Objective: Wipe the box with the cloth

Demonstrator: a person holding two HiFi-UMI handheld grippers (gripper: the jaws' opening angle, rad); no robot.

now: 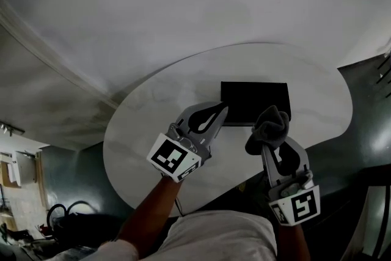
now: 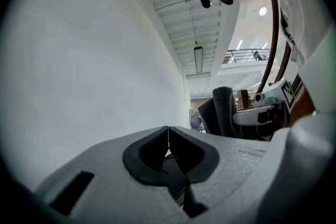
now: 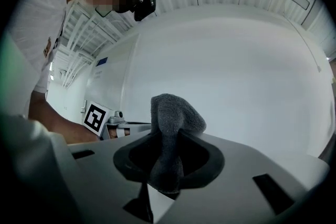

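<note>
A flat black box [image 1: 255, 103] lies on the round white table [image 1: 153, 131], toward its far side. My right gripper [image 1: 269, 131] is shut on a bunched grey cloth [image 1: 269, 126], which hangs just off the box's near right corner. In the right gripper view the cloth [image 3: 172, 128] sticks up from between the pads. My left gripper [image 1: 221, 113] is shut with nothing in it, its tips at the box's near left corner. In the left gripper view its pads [image 2: 168, 150] meet, and the cloth [image 2: 223, 111] shows off to the right.
A white wall curves behind the table. The table's near edge runs just in front of the person's white-clothed body [image 1: 220, 235]. Dark floor [image 1: 360, 88] lies to the right, and cluttered shelves with cables [image 1: 24, 217] stand at the lower left.
</note>
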